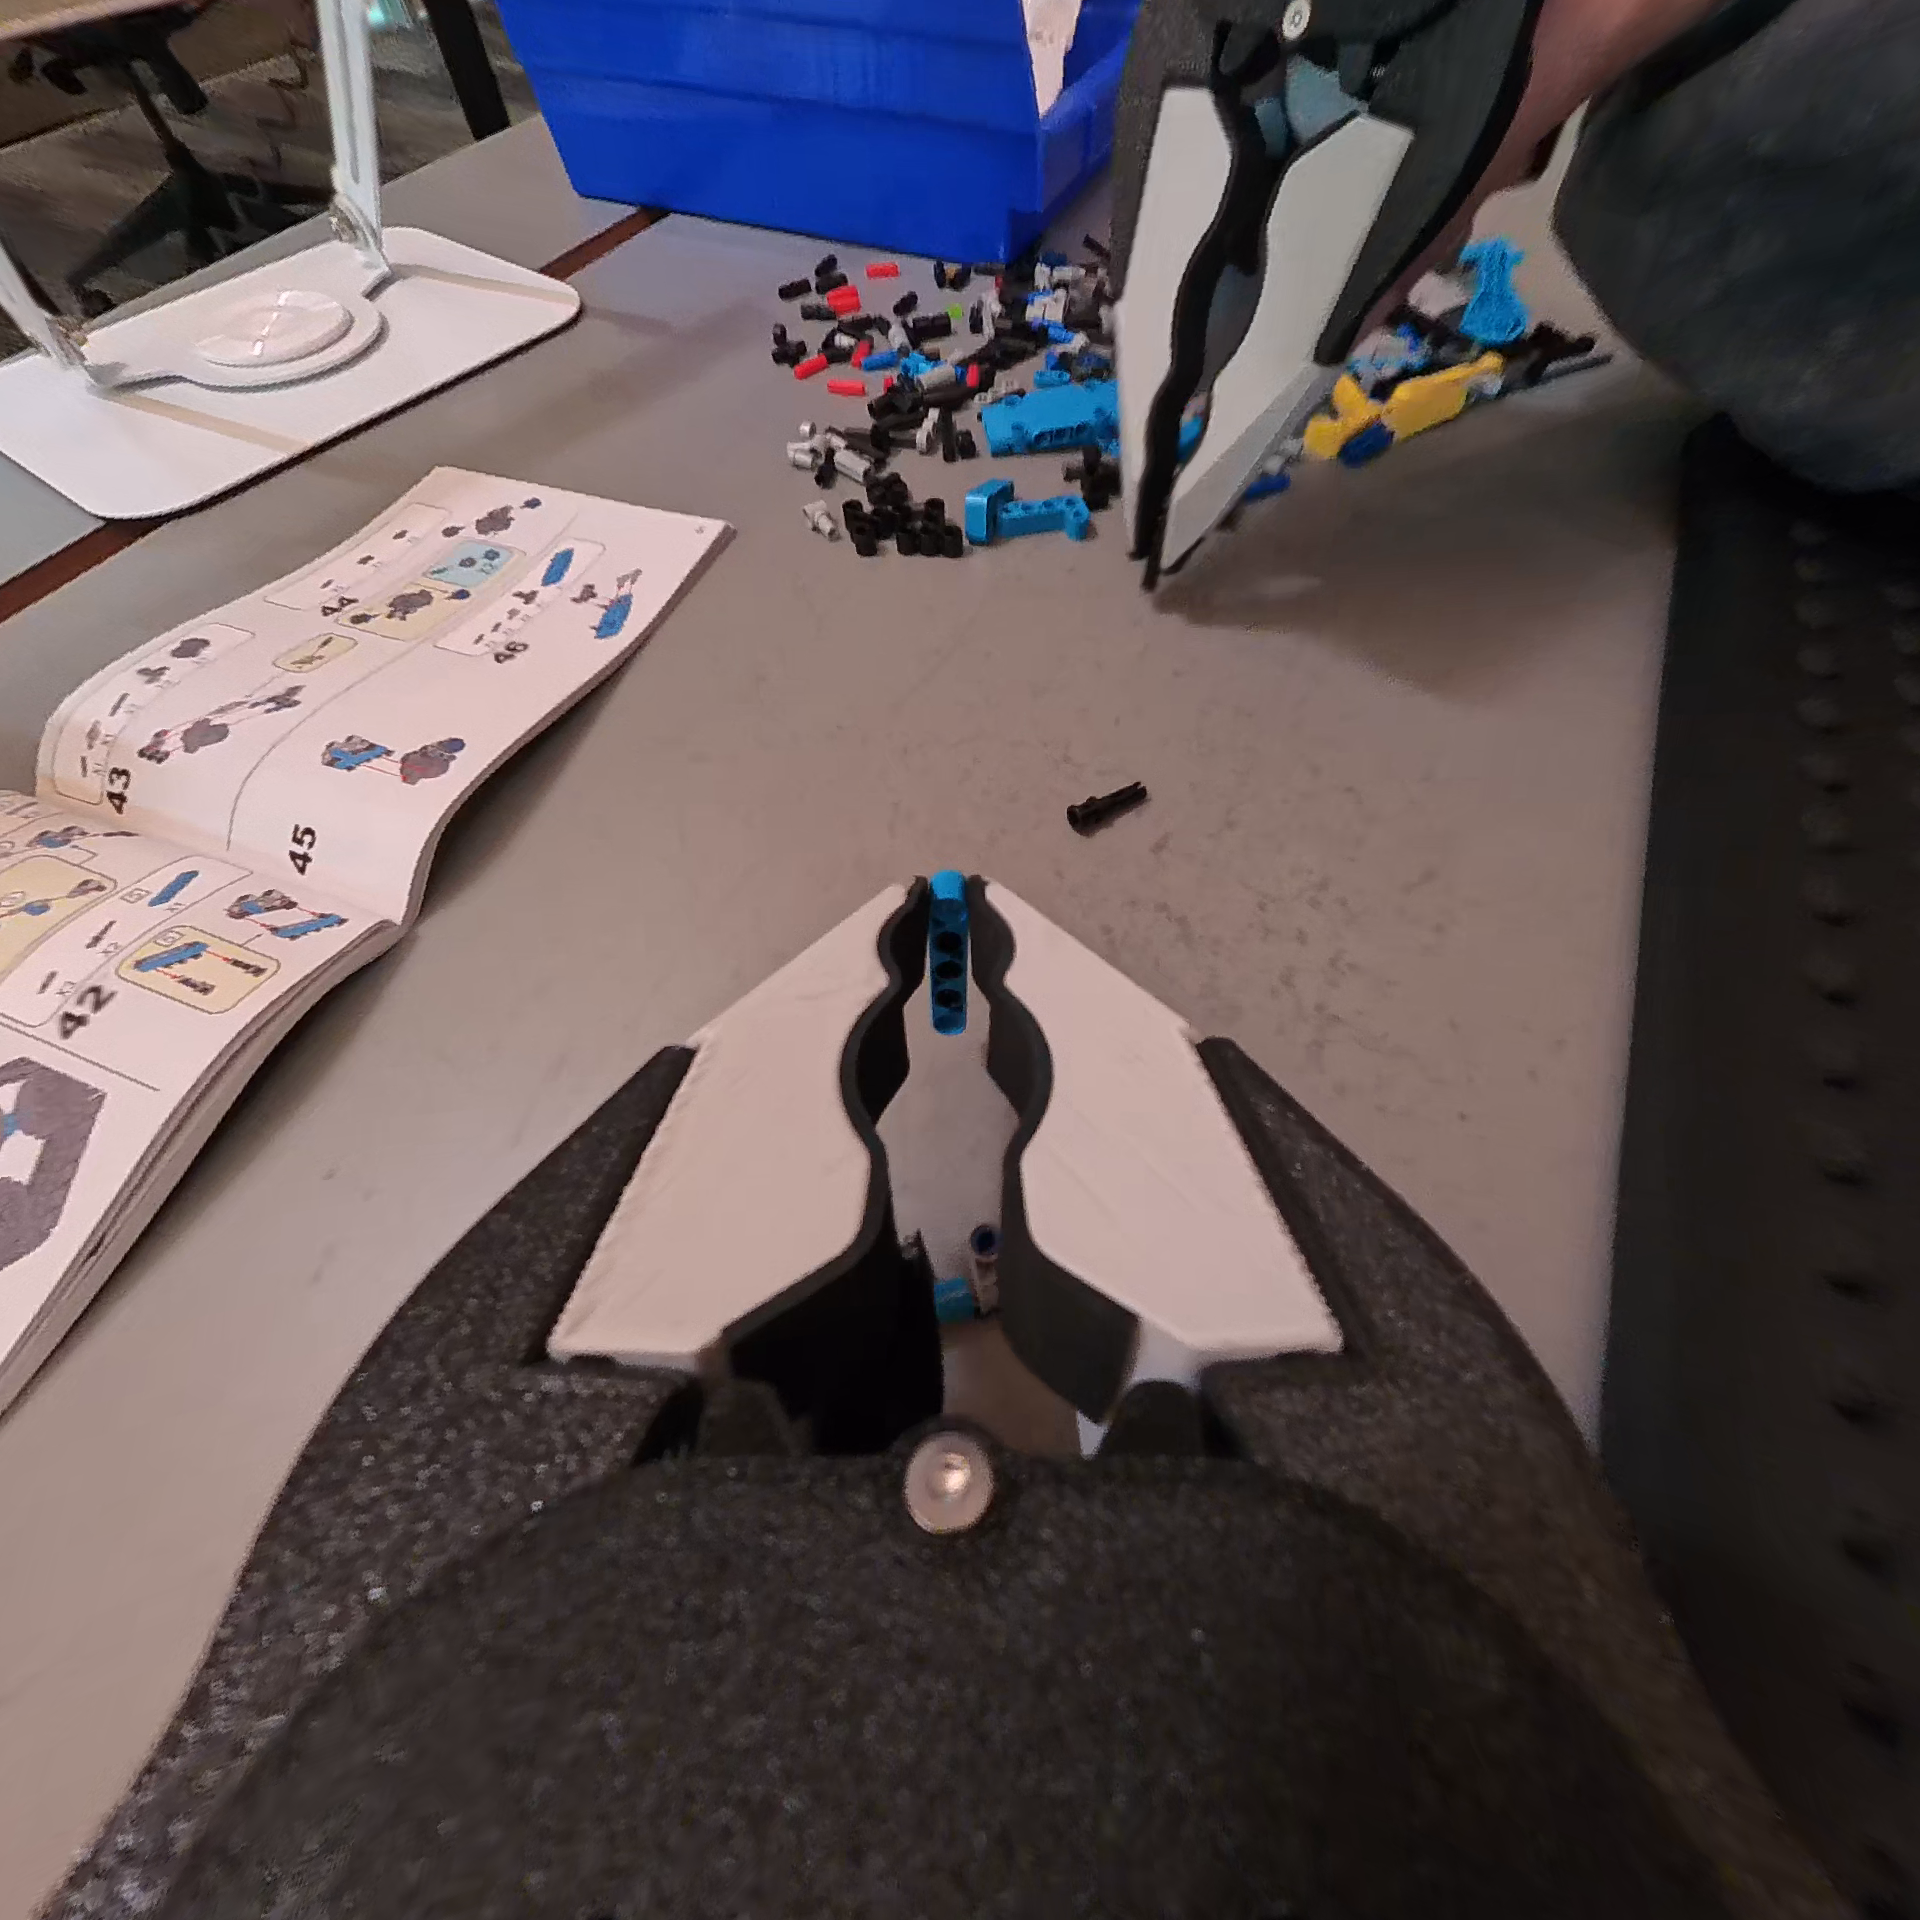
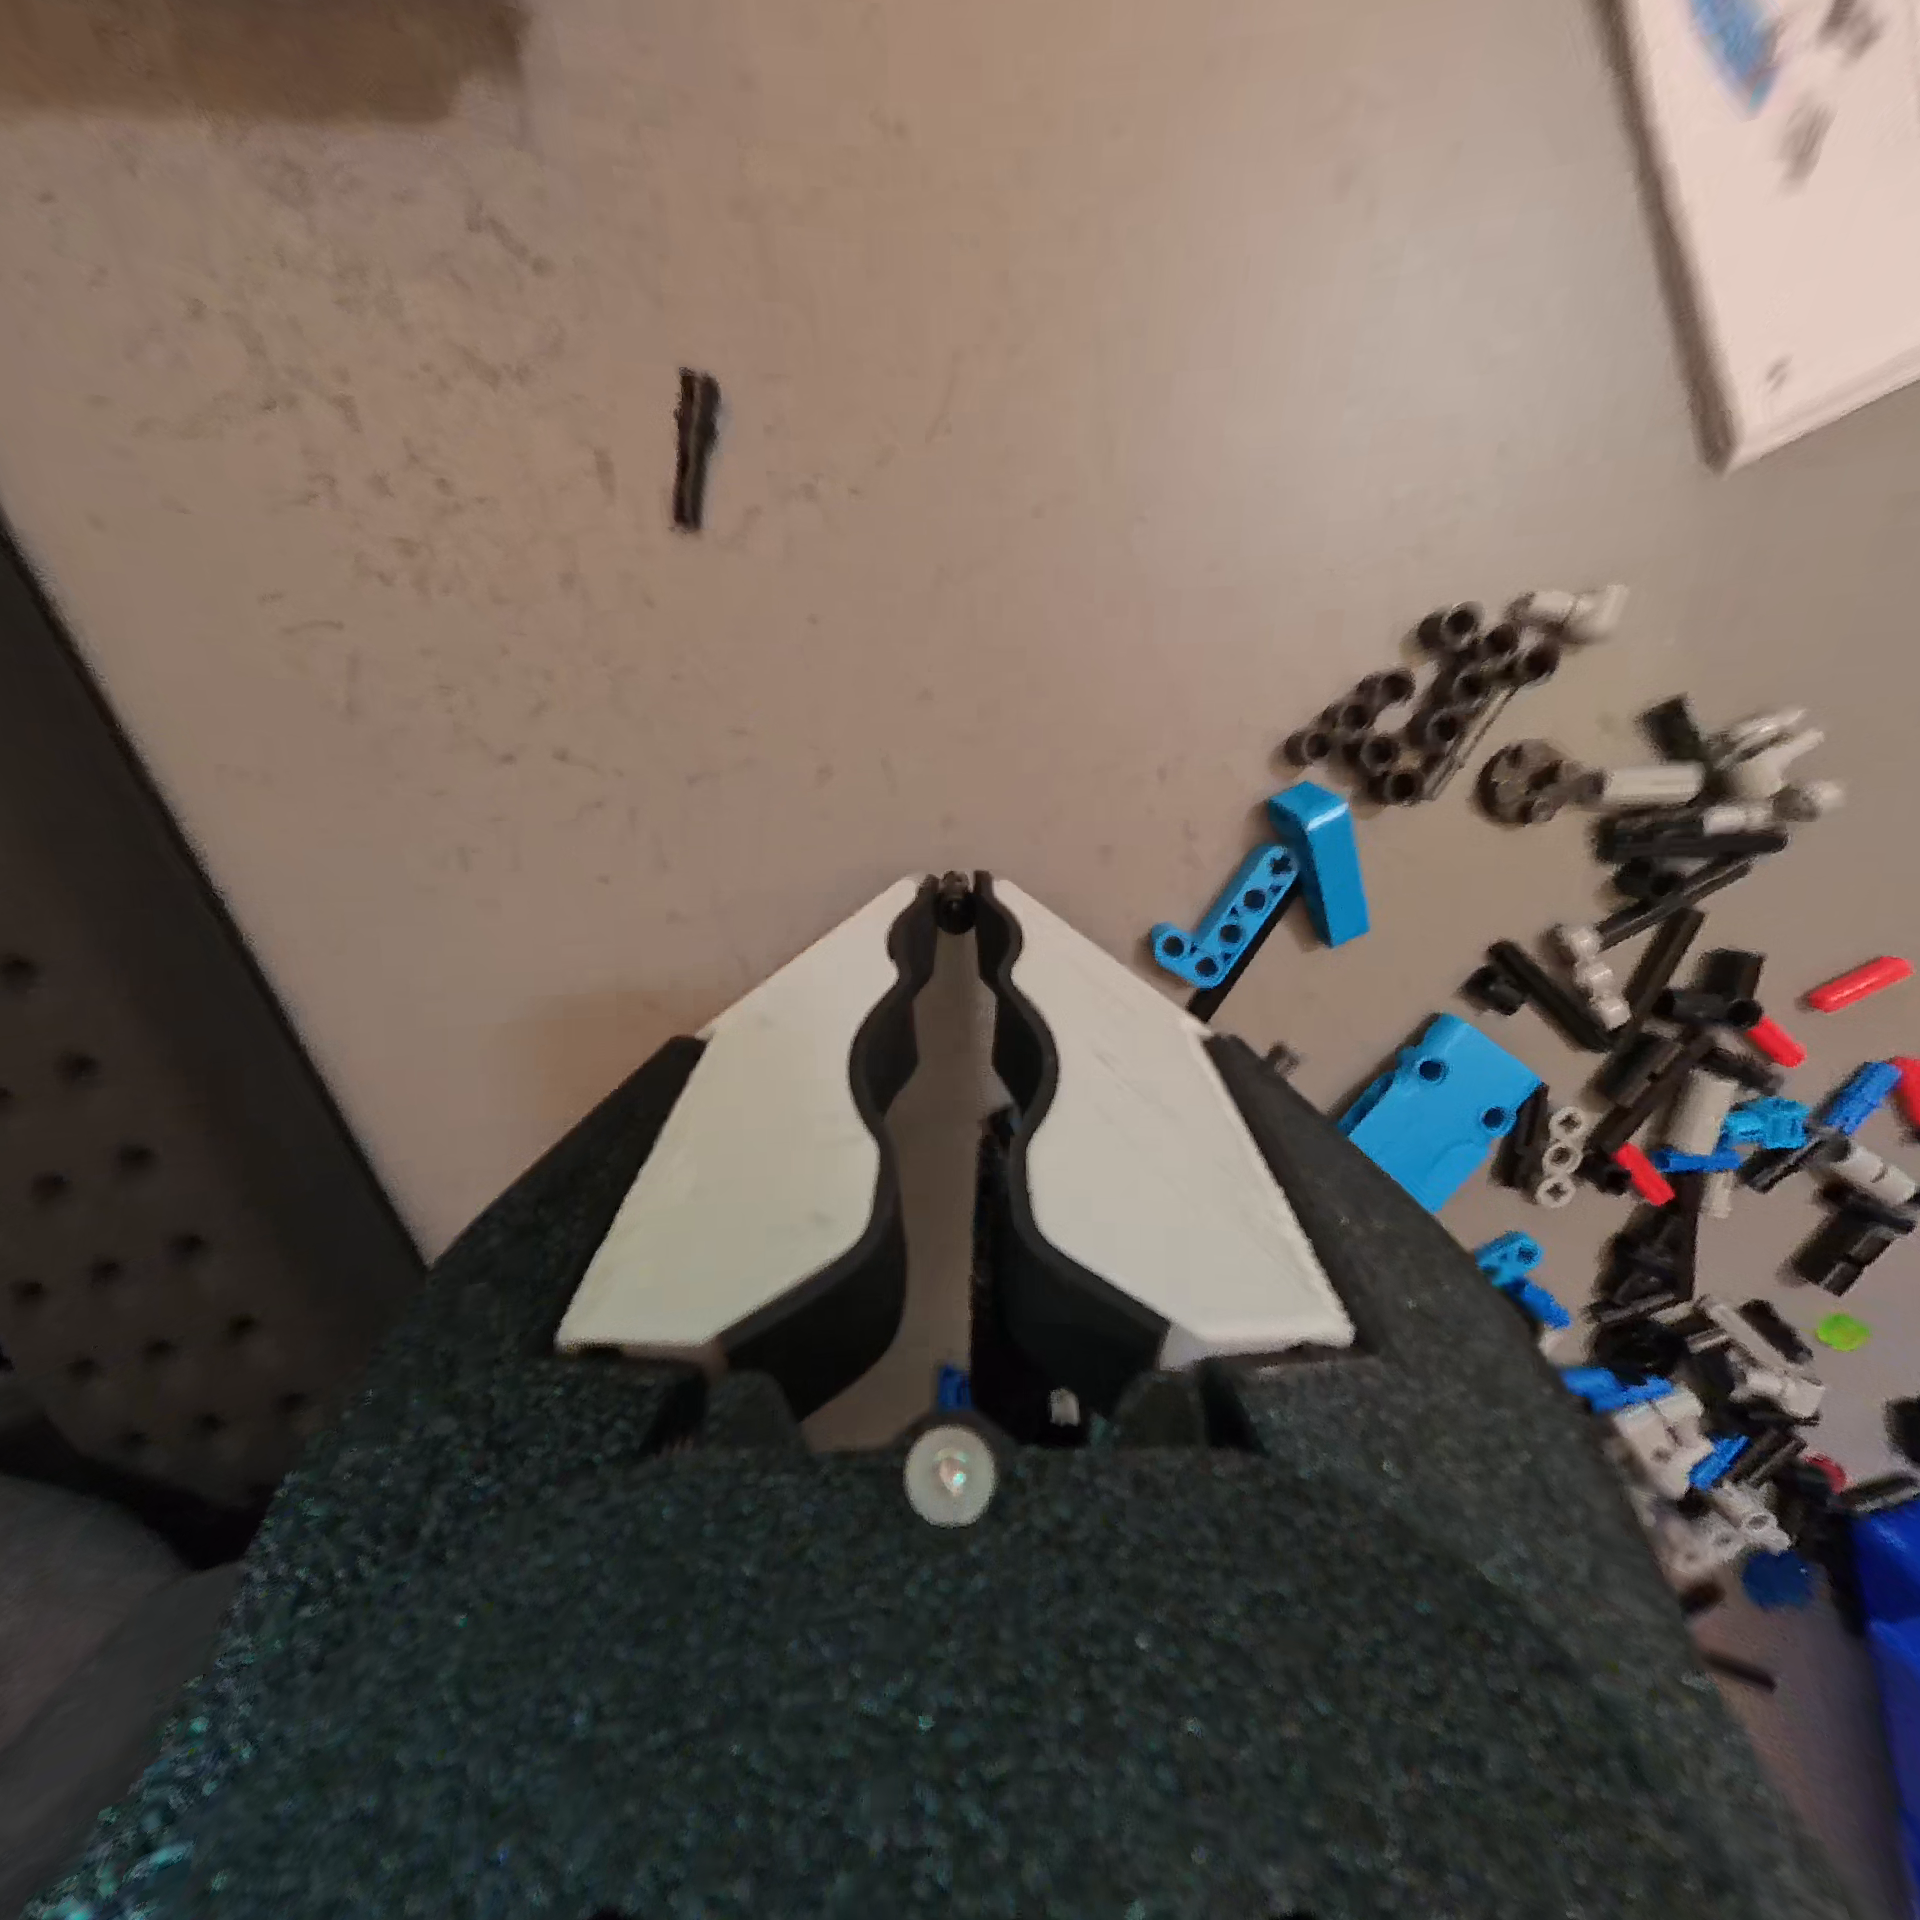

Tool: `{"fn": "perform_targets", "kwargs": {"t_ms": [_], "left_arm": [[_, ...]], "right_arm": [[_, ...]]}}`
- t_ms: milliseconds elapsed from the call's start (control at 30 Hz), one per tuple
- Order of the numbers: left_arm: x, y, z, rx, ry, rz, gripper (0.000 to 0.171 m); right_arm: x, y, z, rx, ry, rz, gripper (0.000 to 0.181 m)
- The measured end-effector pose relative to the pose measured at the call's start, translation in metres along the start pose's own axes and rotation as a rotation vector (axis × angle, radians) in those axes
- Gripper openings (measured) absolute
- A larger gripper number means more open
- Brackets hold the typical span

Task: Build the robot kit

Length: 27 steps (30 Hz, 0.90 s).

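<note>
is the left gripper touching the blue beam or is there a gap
Touching. The left wrist view shows the left gripper shut on the blue beam: both black pads press against its sides near the tips, with no gap visible.

Glossy plastic blue beam [image 1: 948, 968], matt grey tabletop [image 1: 831, 727], paper booklet [image 1: 312, 727], grainy black foam-like tool body [image 1: 831, 1662]

Two grippers [image 1: 948, 883] [image 2: 961, 881], one booklet [image 1: 312, 727], one blue bin [image 1: 810, 114] and one loose black pin [image 1: 1107, 806] are counted.
</note>
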<state>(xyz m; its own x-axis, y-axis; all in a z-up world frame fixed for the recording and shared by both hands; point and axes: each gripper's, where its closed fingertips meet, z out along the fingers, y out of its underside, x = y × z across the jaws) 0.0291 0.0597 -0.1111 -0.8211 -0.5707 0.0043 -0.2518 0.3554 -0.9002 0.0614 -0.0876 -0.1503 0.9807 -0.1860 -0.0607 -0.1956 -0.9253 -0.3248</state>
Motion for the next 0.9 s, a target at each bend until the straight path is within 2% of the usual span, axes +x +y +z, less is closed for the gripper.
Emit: {"fn": "perform_targets", "kwargs": {"t_ms": [100,200,267,333,500,900], "left_arm": [[0.008,-0.015,-0.008,0.091,0.086,-0.082,0.006],[0.016,-0.036,-0.022,0.216,0.198,-0.171,0.006],[0.018,-0.048,-0.032,0.289,0.261,-0.233,0.006],[0.019,-0.057,-0.040,0.348,0.313,-0.288,0.006],[0.022,-0.074,-0.058,0.468,0.409,-0.372,0.006],[0.030,-0.078,-0.058,0.460,0.493,-0.422,0.005]], "right_arm": [[-0.014,-0.044,-0.019,0.238,-0.062,-0.081,0.005],[-0.046,-0.099,-0.051,0.587,-0.168,-0.211,0.005],[-0.062,-0.125,-0.070,0.786,-0.259,-0.218,0.005],[-0.071,-0.142,-0.075,0.893,-0.323,-0.191,0.005],[-0.085,-0.163,-0.077,0.996,-0.446,-0.128,0.005],[-0.099,-0.171,-0.078,1.027,-0.474,-0.137,0.005]]}}
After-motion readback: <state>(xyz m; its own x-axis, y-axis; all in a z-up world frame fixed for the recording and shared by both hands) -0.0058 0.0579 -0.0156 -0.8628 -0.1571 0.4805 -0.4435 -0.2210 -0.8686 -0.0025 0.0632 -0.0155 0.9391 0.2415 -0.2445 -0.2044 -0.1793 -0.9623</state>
